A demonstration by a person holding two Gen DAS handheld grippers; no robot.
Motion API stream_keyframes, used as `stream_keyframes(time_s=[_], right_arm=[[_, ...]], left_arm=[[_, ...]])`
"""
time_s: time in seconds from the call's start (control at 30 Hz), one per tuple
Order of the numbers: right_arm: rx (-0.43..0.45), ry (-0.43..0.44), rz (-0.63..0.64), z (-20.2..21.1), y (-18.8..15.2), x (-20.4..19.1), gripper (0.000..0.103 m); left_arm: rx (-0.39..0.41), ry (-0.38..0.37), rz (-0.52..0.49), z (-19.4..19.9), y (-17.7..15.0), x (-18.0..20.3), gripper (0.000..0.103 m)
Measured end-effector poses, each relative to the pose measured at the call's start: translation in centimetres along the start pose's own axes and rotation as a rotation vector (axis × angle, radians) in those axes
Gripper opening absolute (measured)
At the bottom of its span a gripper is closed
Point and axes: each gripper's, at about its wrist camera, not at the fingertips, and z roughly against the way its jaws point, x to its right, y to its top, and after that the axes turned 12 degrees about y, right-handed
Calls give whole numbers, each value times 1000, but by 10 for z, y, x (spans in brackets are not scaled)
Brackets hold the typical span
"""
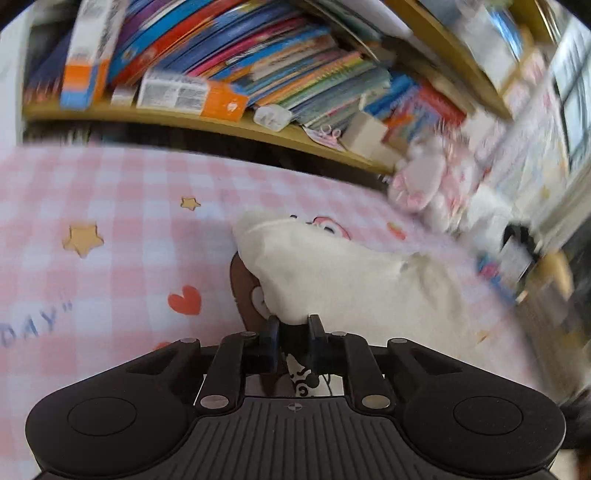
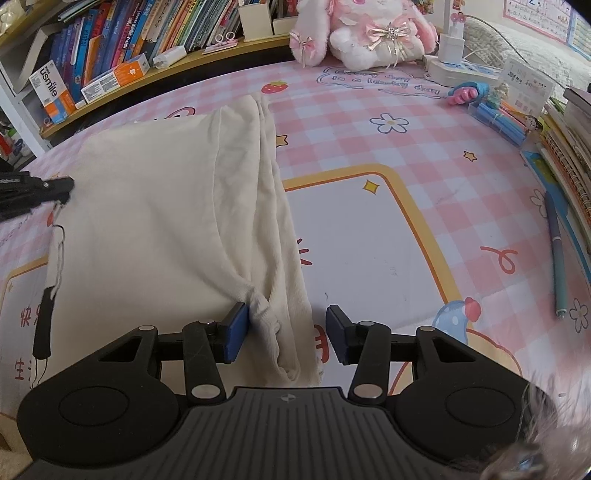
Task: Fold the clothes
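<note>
**Cream garment half-folded on pink checked table, both hand-held grippers at its edges**

Left wrist view: left hand-held gripper (image 1: 293, 325), blue pads nearly together, pinching a bunched edge of the cream garment (image 1: 332, 273). Garment lies on the pink checked table (image 1: 110, 192), running right from the pads. A brown printed patch (image 1: 245, 291) shows just left of the cloth. Behind the table, a wooden shelf (image 1: 184, 120) packed with leaning books (image 1: 240, 48) and an orange-and-white box (image 1: 192, 94). Right side blurred; plush toy (image 1: 424, 181) only vaguely readable.

Right wrist view: right hand-held gripper (image 2: 284, 332), jaws standing apart. Left pad touches the garment's ribbed hem fold (image 2: 269, 321); right pad is clear of the cloth, over bare table (image 2: 369, 240). Garment (image 2: 166, 203) lies flat, folded lengthwise, filling the table's left half. Left gripper's black tip (image 2: 55, 186) at its far left edge. Clear pen box (image 2: 498, 122) at right holds coloured pens. Pink-white plush bunny (image 2: 362, 33) at back, books on shelf (image 2: 147, 33), teal pen (image 2: 556, 251) lying loose on the table.
</note>
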Motion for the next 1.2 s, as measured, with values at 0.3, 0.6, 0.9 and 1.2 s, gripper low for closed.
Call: stream_keyframes(time_s=[0.3, 0.6, 0.9, 1.2], right_arm=[[-21, 23, 41, -2, 3, 2, 43], [-66, 118, 155, -9, 11, 1, 43], [-99, 262, 225, -4, 15, 23, 43], [-110, 357, 294, 1, 9, 32, 22]], left_arm=[[-59, 17, 170, 21, -12, -25, 46], [-64, 111, 233, 67, -73, 6, 64], [-39, 278, 261, 90, -119, 61, 61], [-66, 435, 283, 108, -143, 93, 0]])
